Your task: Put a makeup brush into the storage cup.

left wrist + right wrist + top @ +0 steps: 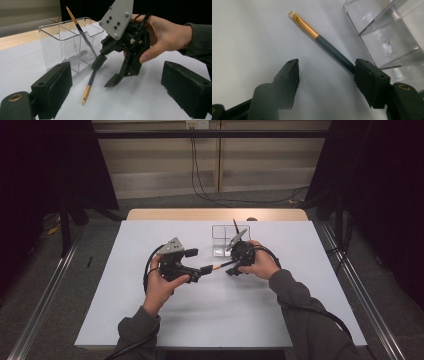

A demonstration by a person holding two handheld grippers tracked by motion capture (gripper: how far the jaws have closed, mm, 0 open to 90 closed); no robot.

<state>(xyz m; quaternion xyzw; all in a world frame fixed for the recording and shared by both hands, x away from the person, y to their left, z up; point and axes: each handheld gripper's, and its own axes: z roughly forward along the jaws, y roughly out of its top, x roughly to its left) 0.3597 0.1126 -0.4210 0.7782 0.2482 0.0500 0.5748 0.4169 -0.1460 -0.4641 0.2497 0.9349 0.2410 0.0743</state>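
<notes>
A: Looking down on the white bench (pixel 150 320), both hands are near the middle. The left tool (pixel 197 262) sits left of centre, the right tool (pixel 235 265) just right of it, their tips close together.

B: And the brush (pixel 91 80)?

A: It lies flat on the bench between the two tools, just in front of the clear box (pixel 65 42). Dark handle, gold ferrule, pale tip. In the left tool's view that tip points toward the camera.

B: Is the right tool (pixel 106 72) gripping it?

A: Not clamped. From the right tool's own camera (pixel 327 72), its jaws stand apart over the bench, and the handle of the brush (pixel 332 51) runs under the right-hand pad and out past it. That pad looks to be touching or just over the handle; the other jaw is clear of it, with bare bench between.

B: Left tool?

A: Jaws wide apart, nothing between them. They frame the scene from the near side.

B: Anything in the box?

A: Yes, another brush (pixel 80 30) stands tilted in one of its compartments, its end sticking up above the rim. The box sits on the far side of the bench, just beyond the right hand (pixel 262 265).
</notes>
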